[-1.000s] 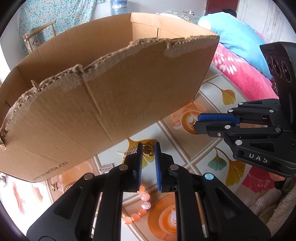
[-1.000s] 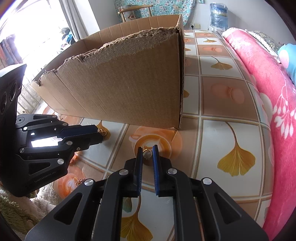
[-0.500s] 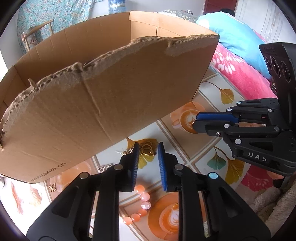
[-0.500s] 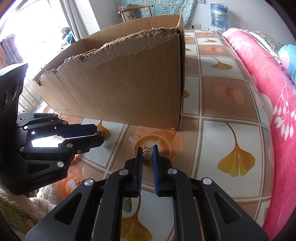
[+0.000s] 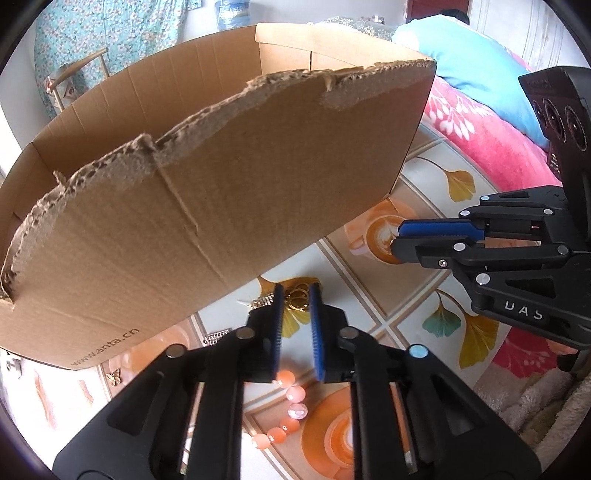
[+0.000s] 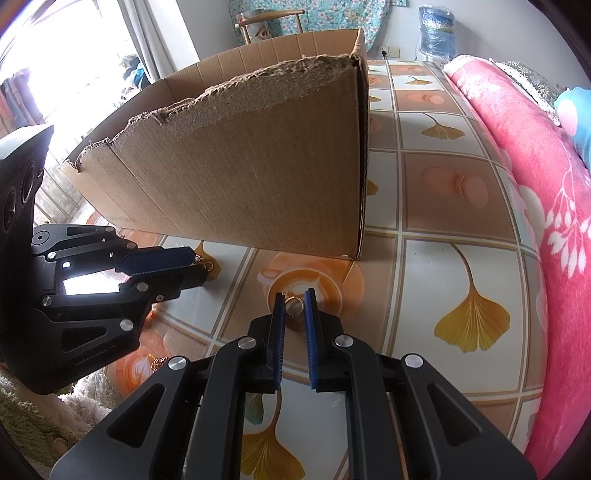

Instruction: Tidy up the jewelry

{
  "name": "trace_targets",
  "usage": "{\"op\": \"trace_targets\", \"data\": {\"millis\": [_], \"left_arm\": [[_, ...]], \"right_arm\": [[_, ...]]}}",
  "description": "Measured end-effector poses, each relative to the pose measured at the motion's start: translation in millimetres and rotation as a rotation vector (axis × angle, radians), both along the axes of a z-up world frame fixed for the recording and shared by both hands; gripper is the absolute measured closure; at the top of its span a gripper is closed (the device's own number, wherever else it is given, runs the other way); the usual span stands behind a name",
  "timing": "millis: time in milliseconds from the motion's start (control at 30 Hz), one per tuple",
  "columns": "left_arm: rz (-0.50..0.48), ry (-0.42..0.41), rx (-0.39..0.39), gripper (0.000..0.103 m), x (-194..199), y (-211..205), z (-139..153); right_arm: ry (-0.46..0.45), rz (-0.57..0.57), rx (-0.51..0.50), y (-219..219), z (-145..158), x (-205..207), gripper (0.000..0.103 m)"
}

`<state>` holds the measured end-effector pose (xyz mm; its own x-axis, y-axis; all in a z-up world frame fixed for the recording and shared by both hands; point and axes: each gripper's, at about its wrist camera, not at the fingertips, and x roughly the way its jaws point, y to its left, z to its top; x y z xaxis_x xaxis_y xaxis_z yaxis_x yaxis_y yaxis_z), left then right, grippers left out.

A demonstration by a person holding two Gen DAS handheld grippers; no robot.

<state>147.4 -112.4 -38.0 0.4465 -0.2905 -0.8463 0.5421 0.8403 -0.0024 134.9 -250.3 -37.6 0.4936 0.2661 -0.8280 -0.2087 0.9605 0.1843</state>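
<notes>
Box: the torn brown cardboard box [image 5: 207, 206] is stood ahead of both tools.
Left tool [image 5: 296, 325]: jaws just closed onto the gold chain cluster [image 5: 297, 298]; grip should be confirmed before lifting.
Right tool [image 6: 294, 321]: the small gold ring [image 6: 294, 307] is pinched at the tips.

1. Tiled floor [image 6: 454, 192] printed with ginkgo leaves and coffee cups.
2. Pink floral blanket [image 6: 535, 177] at right.
3. Bright window [image 6: 55, 48] at left.
4. Chair [image 6: 269, 22] before a floral curtain [image 5: 110, 33].
</notes>
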Motion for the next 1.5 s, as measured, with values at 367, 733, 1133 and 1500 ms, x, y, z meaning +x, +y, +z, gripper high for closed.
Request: {"op": "trace_targets", "data": {"millis": [367, 733, 1133, 1500], "left_arm": [[-0.013, -0.005, 0.026, 0.094, -1, -2, 1], [-0.020, -0.029, 0.003, 0.103, -6, 1, 8], [0.009, -0.031, -0.040, 0.094, -4, 16, 18], [0.030, -0.038, -0.049, 0.076, -10, 24, 21]], "right_arm": [[-0.003, -0.001, -0.012, 2, 0, 0, 0.092], [-0.007, -0.003, -0.027, 5, 0, -1, 0.092], [-0.005, -0.006, -0.031, 6, 0, 0, 0.092], [-0.002, -0.008, -0.043, 10, 1, -1, 0.092]]}}
